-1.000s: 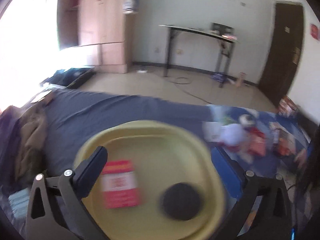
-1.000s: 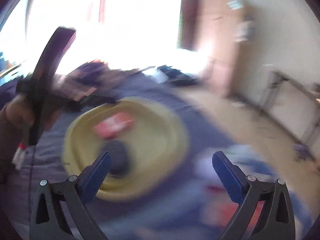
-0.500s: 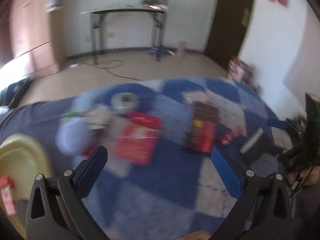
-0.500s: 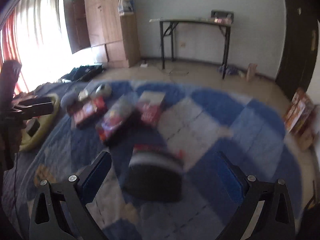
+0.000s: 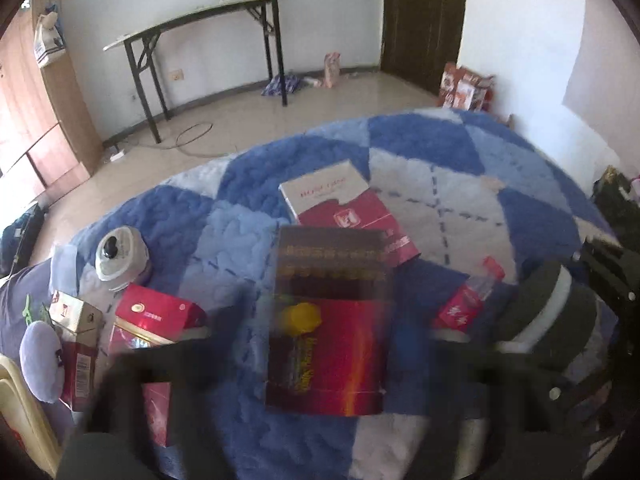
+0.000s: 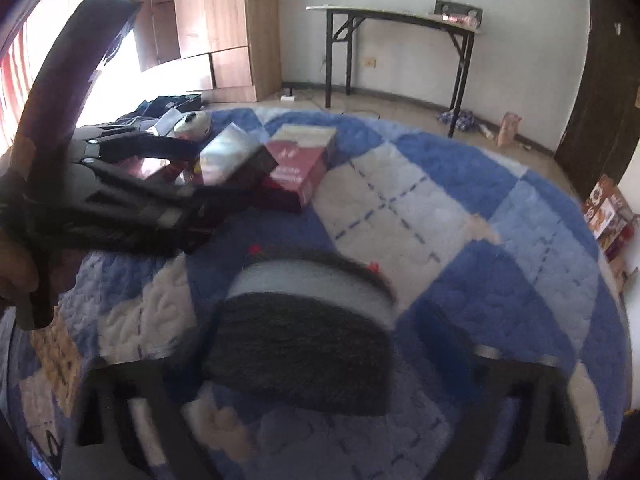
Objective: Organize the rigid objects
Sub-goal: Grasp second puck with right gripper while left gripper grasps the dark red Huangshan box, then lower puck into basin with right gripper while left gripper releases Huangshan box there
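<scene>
In the left wrist view my left gripper (image 5: 332,344) is open, blurred, its fingers either side of a dark red and brown box (image 5: 328,320) lying on the blue checked quilt (image 5: 440,168). A red and white box (image 5: 344,208) lies just beyond it. In the right wrist view my right gripper (image 6: 316,344) is open around a black cylinder with a white band (image 6: 304,344), which also shows in the left wrist view (image 5: 548,316). The left gripper shows in the right wrist view (image 6: 132,184) over the boxes.
Small red boxes (image 5: 156,316), a white round jar (image 5: 120,256) and a pale plush (image 5: 38,360) lie at the left, next to the yellow tray's rim (image 5: 16,396). A small red packet (image 5: 468,300) lies right. A black-legged table (image 5: 200,40) and a door (image 5: 424,20) stand beyond.
Both grippers swung away from the yellow tray to the quilt's pile. The left came down over the dark red box; the right closed in on the black cylinder.
</scene>
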Motion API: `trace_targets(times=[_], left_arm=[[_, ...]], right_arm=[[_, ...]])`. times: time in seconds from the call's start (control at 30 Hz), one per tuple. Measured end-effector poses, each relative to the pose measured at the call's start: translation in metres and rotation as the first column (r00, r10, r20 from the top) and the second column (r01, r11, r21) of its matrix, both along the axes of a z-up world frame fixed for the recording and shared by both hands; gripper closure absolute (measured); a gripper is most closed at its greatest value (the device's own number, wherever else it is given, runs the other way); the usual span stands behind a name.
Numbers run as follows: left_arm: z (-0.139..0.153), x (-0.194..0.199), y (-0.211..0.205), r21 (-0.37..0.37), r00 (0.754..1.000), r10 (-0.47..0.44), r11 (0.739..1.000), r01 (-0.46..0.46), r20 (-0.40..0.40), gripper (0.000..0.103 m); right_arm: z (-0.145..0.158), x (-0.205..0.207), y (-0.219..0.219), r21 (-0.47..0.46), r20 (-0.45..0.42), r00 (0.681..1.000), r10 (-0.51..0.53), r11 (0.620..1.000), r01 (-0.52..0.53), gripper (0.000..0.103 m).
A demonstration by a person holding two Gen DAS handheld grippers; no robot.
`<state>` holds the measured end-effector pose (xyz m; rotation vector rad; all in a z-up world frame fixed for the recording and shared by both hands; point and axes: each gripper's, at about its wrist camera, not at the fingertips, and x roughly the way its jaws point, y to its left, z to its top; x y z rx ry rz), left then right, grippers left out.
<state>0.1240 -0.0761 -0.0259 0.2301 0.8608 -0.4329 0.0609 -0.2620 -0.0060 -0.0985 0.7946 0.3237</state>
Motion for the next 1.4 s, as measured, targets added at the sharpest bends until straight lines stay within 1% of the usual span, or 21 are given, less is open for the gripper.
trace_targets(times=[0.03,0.13,0.2,0.27,0.37,0.43,0.47,0.5,0.53,0.6,0.63,0.7,0.77,0.8,0.93,1.03,1.1,1.23,1.33,1.37,1.4], left_arm=[[0.000,0.001,0.002,-0.011,1.000,0.003,1.000,-0.003,-0.003,0.046],[0.007,-0.005,0.012,-0.050,1.000,0.009,0.999,-0.008,0.022,0.046],[0.026,-0.021,0.031,-0.108,0.999,0.005,0.994,0.000,0.046,0.046],[0.051,-0.045,0.056,-0.138,0.995,0.010,0.990,0.004,0.097,0.046],[0.094,-0.090,0.122,-0.161,0.978,0.095,0.985,-0.064,0.187,0.046],[0.111,-0.122,0.183,-0.140,0.952,0.212,0.973,-0.184,0.221,0.046],[0.112,-0.133,0.207,-0.125,0.939,0.259,0.964,-0.235,0.225,0.046],[0.112,-0.148,0.236,-0.111,0.915,0.327,0.945,-0.309,0.234,0.046],[0.108,-0.161,0.264,-0.096,0.893,0.385,0.923,-0.373,0.232,0.046],[0.093,-0.182,0.317,-0.059,0.852,0.488,0.872,-0.486,0.190,0.046],[0.086,-0.187,0.336,-0.052,0.834,0.525,0.850,-0.524,0.168,0.046],[0.070,-0.195,0.373,-0.050,0.801,0.585,0.810,-0.584,0.129,0.046],[0.059,-0.195,0.391,-0.057,0.784,0.610,0.792,-0.608,0.116,0.046],[0.051,-0.191,0.399,-0.053,0.779,0.618,0.786,-0.616,0.107,0.046],[0.023,-0.177,0.417,-0.048,0.770,0.637,0.771,-0.635,0.043,0.046],[0.008,-0.178,0.415,-0.048,0.788,0.615,0.788,-0.613,0.031,0.046],[0.003,-0.173,0.410,-0.048,0.794,0.607,0.795,-0.605,0.027,0.046],[-0.004,-0.165,0.408,-0.055,0.797,0.604,0.796,-0.602,0.008,0.046],[-0.006,-0.164,0.409,-0.068,0.789,0.614,0.788,-0.612,0.017,0.046],[-0.005,-0.164,0.409,-0.074,0.794,0.608,0.793,-0.605,0.021,0.044],[-0.004,-0.167,0.406,-0.077,0.799,0.600,0.799,-0.596,0.033,0.036]], right_arm=[[-0.001,0.001,-0.003,0.044,-0.012,1.000,0.020,0.999,-0.020,0.030],[0.002,-0.002,-0.003,0.044,0.010,1.000,0.028,0.999,-0.028,0.032],[0.009,-0.009,-0.004,0.059,0.034,0.998,0.044,0.997,-0.046,0.032],[0.025,-0.022,-0.001,0.079,0.070,0.994,0.079,0.993,-0.085,0.032],[0.049,-0.037,0.018,0.085,0.139,0.977,0.163,0.981,-0.176,0.032],[0.061,-0.039,0.048,0.075,0.151,0.953,0.263,0.958,-0.276,0.032],[0.065,-0.036,0.065,0.078,0.154,0.937,0.315,0.941,-0.329,0.032],[0.069,-0.034,0.082,0.080,0.155,0.920,0.359,0.924,-0.374,0.032],[0.074,-0.030,0.111,0.074,0.162,0.892,0.423,0.896,-0.438,0.032],[0.078,-0.024,0.159,0.050,0.163,0.845,0.509,0.851,-0.523,0.032],[0.079,-0.019,0.195,0.043,0.155,0.810,0.566,0.815,-0.578,0.032],[0.078,-0.012,0.246,0.047,0.126,0.769,0.627,0.770,-0.636,0.032],[0.072,-0.004,0.304,0.047,0.106,0.735,0.670,0.735,-0.676,0.032],[0.068,0.001,0.330,0.043,0.097,0.726,0.680,0.726,-0.686,0.032],[0.053,0.033,0.399,0.045,0.068,0.716,0.695,0.715,-0.698,0.032],[0.036,0.051,0.428,0.013,0.017,0.720,0.693,0.720,-0.694,0.032],[0.034,0.053,0.441,0.013,0.008,0.715,0.699,0.715,-0.699,0.032],[0.026,0.060,0.460,-0.013,-0.034,0.728,0.684,0.729,-0.685,0.032],[0.020,0.059,0.468,-0.024,-0.061,0.737,0.673,0.737,-0.676,0.031],[0.016,0.060,0.473,-0.034,-0.073,0.738,0.671,0.738,-0.674,0.029],[0.016,0.062,0.476,-0.034,-0.085,0.736,0.671,0.737,-0.676,0.027]])
